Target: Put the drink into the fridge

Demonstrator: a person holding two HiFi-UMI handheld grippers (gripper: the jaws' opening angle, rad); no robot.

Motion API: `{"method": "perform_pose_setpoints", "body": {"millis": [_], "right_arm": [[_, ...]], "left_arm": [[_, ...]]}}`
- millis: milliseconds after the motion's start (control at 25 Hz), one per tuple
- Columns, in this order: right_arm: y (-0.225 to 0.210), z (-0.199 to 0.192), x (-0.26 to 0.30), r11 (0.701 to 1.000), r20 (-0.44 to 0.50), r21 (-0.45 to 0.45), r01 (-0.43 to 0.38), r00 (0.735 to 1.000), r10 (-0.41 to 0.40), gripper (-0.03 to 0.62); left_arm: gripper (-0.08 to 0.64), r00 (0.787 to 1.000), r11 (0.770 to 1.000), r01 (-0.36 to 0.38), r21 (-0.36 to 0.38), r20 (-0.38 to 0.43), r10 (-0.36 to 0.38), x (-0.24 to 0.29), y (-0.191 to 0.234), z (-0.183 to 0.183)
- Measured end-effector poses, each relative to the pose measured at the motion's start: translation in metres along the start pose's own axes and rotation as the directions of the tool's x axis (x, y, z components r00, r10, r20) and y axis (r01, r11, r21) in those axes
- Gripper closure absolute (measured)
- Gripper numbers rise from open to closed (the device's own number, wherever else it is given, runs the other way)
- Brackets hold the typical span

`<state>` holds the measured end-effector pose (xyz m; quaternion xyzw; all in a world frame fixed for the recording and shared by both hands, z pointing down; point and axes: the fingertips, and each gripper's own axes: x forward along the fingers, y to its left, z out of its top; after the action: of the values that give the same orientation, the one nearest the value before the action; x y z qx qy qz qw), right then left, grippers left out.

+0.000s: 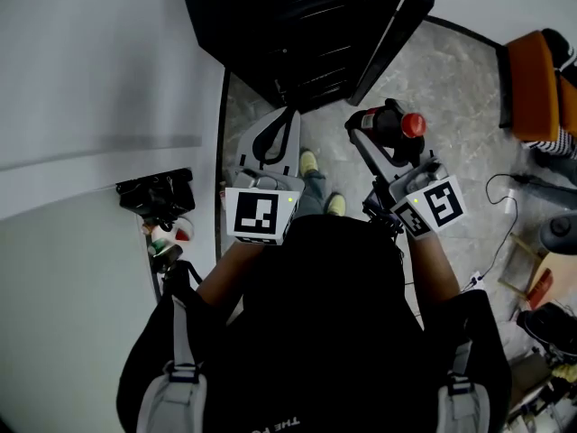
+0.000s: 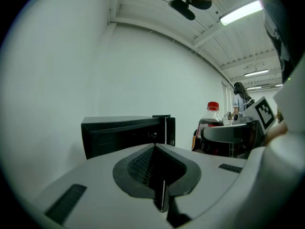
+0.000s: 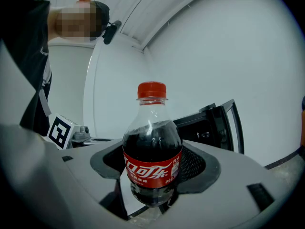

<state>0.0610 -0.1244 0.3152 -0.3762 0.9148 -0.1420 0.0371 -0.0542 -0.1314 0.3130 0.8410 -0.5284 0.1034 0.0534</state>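
Two grippers are held out in front of the person's dark-clothed torso, forearms reaching forward and each wrist hidden under a white cube printed with black square markers.

The right gripper (image 1: pixel 377 126) angles forward and slightly inward. Its grey moulded jaws, lined with black ribbed pads, are clamped on the lower body of the drink bottle (image 3: pixel 152 147). The clear plastic bottle holds dark cola and has a red label and a red screw cap. In the right gripper view it stands cap uppermost across the jaws of the right gripper (image 3: pixel 152 175).

The left gripper (image 1: pixel 287 115) points straight ahead. In its own view the left gripper (image 2: pixel 155 151) has its jaws pressed together with nothing between them (only a thin dark seam shows where the pads meet).

The bottle (image 1: pixel 397 126) is in the air above the floor, just short of the fridge (image 1: pixel 297 25) and not inside it. The left gripper view catches the bottle (image 2: pixel 213 116) off to the right, beside the other gripper.

The fridge is a small, boxy, matt black cabinet, and its door (image 1: pixel 397 34) is swung open on the right. From the grippers, the fridge (image 2: pixel 124 132) shows a dark interior whose contents cannot be made out.

The floor (image 1: pixel 451 88) is grey with a mottled stone pattern, and the person's pale shoes (image 1: pixel 309 162) are planted near the fridge front. A smooth white wall (image 1: pixel 90 79) fills the left, and an orange seat (image 1: pixel 532 84) sits well apart at the right edge.
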Motion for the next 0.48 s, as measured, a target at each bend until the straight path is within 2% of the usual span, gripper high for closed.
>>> {"method": "perform_pose_setpoints", "body": {"millis": [480], "right_arm": [[-0.008,-0.001,0.037,1.000,-0.023,-0.005,0.015,1.000,-0.015,0.281]], "left_arm": [[0.546,1.000,1.000,0.010,-0.003,-0.008,-0.010,0.021,0.035,-0.003]]}}
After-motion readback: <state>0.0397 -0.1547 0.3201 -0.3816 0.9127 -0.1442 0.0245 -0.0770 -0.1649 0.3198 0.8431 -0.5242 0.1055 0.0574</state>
